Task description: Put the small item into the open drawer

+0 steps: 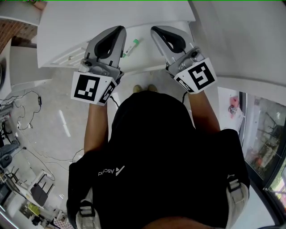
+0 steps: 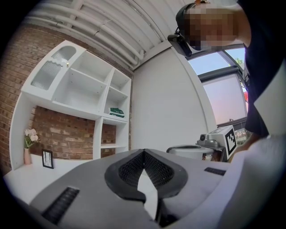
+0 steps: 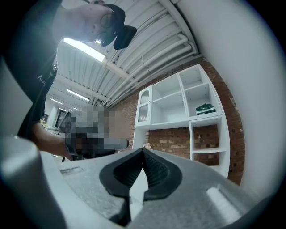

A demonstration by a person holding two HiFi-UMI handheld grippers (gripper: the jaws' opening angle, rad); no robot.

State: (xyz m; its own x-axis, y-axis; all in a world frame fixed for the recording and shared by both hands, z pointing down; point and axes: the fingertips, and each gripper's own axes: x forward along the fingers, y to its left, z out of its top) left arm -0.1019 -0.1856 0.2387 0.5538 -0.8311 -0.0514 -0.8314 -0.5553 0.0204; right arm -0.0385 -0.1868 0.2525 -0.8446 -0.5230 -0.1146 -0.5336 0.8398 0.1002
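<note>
A small white tube with a green cap (image 1: pixel 131 47) lies on the white floor of the open drawer (image 1: pixel 67 56), below the cabinet top. It shows between my two grippers in the head view. My left gripper (image 1: pixel 119 29) is held level just left of the tube, shut, with nothing between its pads (image 2: pixel 144 152). To the tube's right, my right gripper (image 1: pixel 154 30) is shut too, and its pads (image 3: pixel 143 151) meet with nothing in them. Neither gripper touches the tube. Neither gripper view shows the tube or the drawer.
The white cabinet top (image 1: pixel 116 13) fills the far side. A white shelf unit (image 2: pixel 85 89) stands against a brick wall (image 2: pixel 62 134), with a small frame (image 2: pixel 47 159) and a flower vase (image 2: pixel 28 150) on the counter. Cables lie on the floor (image 1: pixel 27 120) at the left.
</note>
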